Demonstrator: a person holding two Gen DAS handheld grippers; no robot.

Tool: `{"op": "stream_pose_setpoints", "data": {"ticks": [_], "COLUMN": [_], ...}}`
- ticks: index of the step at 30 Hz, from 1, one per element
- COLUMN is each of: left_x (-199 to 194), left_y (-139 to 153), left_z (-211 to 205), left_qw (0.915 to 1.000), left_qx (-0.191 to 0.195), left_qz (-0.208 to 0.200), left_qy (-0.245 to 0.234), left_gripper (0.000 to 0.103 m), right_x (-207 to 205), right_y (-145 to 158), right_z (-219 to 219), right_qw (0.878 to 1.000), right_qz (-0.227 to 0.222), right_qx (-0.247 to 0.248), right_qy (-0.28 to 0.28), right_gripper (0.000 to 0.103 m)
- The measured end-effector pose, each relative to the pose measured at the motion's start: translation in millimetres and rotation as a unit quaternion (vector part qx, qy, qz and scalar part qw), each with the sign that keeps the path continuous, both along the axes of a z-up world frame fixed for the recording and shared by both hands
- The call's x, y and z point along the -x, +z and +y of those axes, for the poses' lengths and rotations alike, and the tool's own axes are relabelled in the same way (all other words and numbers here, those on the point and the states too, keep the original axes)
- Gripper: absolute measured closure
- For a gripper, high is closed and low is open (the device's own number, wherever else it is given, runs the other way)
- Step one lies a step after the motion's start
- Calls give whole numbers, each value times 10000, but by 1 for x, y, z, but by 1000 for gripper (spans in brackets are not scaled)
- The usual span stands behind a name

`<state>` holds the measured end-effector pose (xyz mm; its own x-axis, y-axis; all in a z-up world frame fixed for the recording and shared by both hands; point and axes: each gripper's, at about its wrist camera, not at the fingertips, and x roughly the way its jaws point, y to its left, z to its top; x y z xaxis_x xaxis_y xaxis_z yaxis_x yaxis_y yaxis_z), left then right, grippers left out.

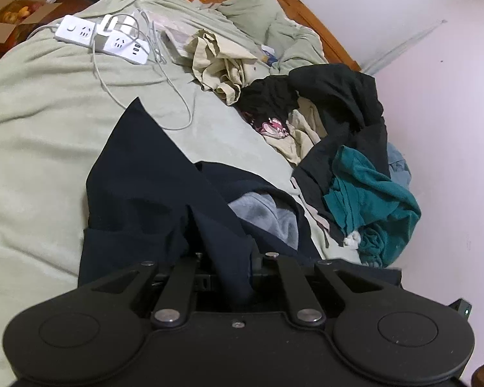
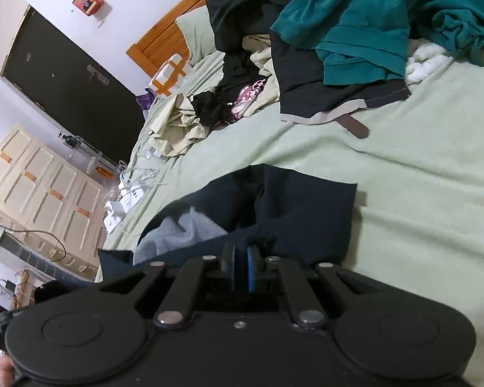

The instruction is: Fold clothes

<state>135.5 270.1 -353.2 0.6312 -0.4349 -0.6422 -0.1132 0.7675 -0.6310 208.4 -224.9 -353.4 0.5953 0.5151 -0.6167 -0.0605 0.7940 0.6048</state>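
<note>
Nearest the lens, the left claw [image 1: 230,258] is clamped on the dark navy garment [image 1: 138,177], and the right claw [image 2: 242,258] pinches its other edge. It lies half spread at centre frame on the bed [image 1: 32,129]. The pile of clothes [image 1: 355,161] at right looks untouched; folding has barely begun.

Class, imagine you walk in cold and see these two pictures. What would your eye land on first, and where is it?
First, the dark navy garment spread on the pale green bedcover, pinched at its near edge by both the left gripper and the right gripper. Next, the heap of unfolded clothes beyond it, where a teal top stands out against a black garment. Farther up the bed lie white power strips with trailing cables.
</note>
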Motion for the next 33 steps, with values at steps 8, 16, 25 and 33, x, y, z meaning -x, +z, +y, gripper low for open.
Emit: {"op": "stream_pose_setpoints", "data": {"ticks": [8, 16, 25, 33], "left_x": [-8, 22, 37, 76], "left_y": [-2, 39, 49, 76], "left_z": [1, 1, 15, -12], "left_qw": [9991, 9976, 9994, 9905], "left_qx": [48, -460, -54, -226], "left_qz": [412, -18, -177, -593], "left_qy": [-21, -521, -276, -1220], "left_gripper": [76, 51, 28, 24], "right_x": [-28, 15, 75, 82], "right_y": [-31, 35, 21, -1], "right_z": [22, 11, 89, 127], "right_qw": [9956, 9916, 9807, 9705], "right_qz": [581, 89, 514, 641], "right_qx": [588, 1141, 1437, 2039], "right_qy": [452, 601, 1219, 1114], "right_gripper": [66, 23, 17, 40]}}
